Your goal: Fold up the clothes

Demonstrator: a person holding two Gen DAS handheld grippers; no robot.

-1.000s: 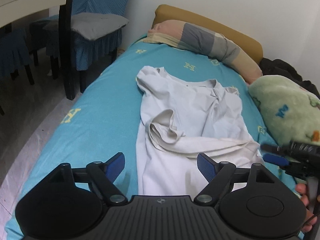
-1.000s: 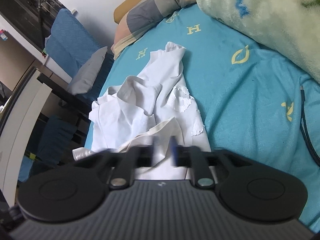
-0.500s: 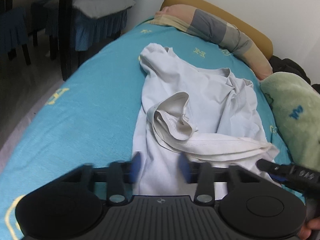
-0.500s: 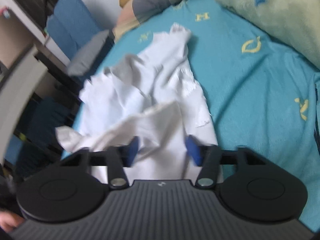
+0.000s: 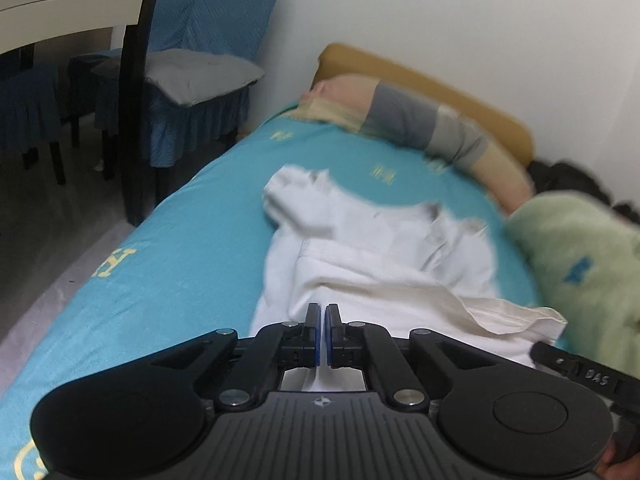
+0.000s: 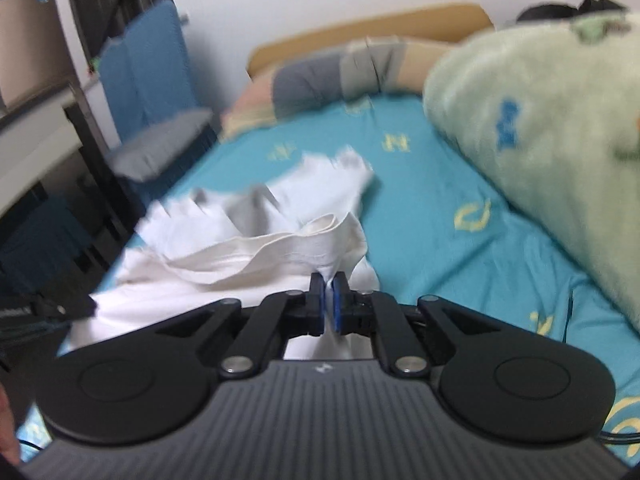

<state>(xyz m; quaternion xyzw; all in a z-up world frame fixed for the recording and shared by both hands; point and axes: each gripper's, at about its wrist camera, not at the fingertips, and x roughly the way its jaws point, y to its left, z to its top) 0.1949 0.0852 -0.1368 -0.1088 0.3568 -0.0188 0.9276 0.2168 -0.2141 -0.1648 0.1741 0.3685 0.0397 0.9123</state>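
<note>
The left claw was pinched nearly shut over the near edge of the white shirt, though its own view did not show for certain whether cloth sat between the pads. The right claw was closed on the shirt's hem — a fold of white rose plainly between its blue pads. Both pointed up the turquoise bed, low and side by side. Only the right view showed a dark cable beside the green blanket; only the left showed the chair.
</note>
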